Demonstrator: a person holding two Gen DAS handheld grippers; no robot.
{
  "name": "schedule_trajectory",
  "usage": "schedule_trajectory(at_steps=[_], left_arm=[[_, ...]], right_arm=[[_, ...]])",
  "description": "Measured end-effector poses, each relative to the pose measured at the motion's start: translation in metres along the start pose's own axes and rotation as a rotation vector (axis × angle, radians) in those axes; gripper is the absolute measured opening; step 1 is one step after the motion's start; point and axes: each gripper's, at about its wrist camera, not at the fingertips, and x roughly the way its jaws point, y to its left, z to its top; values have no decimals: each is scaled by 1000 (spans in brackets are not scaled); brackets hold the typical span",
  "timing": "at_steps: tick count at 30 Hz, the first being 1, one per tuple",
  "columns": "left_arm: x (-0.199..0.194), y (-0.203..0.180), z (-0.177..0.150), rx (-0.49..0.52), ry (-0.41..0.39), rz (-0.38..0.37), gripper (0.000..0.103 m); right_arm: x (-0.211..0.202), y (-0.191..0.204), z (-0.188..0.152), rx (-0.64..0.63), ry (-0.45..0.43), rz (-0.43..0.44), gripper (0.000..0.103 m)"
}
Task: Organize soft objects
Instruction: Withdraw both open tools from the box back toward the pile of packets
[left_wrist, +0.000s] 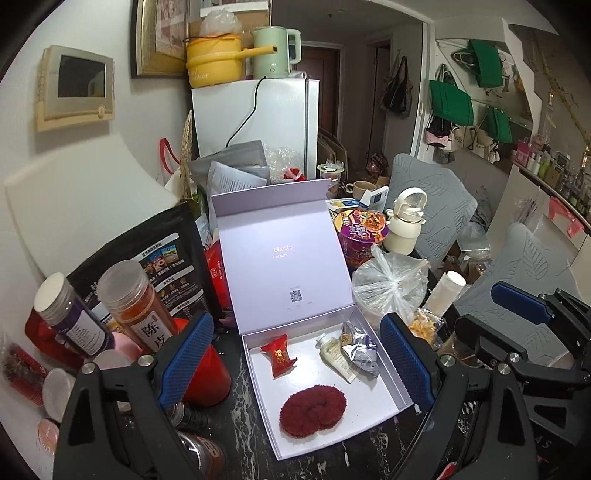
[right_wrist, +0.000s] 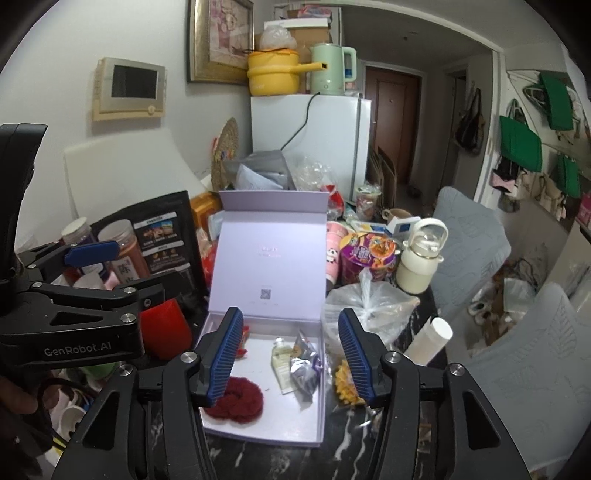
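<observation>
Hovering open and empty, both grippers (left_wrist: 295, 365) (right_wrist: 288, 354) frame the scrunchie (left_wrist: 313, 410): light, squashy, best pinched across its rim.

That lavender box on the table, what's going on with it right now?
A person is sorting soft things into the open lavender box with two handheld grippers. Inside lie a dark red scrunchie, a red candy packet, a small cream tube and a silver pouch. The left gripper and right gripper both hover above it, open and empty.
</observation>
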Motion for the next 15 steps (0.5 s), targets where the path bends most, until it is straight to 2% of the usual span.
schedule_trajectory(at_steps=[6, 15], left_arm=[[-35, -17, -11, 4, -29, -12, 99], [-72, -52, -31, -1, -25, -65, 99]], right_arm=[[-41, -6, -12, 9, -32, -6, 61], [-95, -31, -34, 54, -49, -18, 72]])
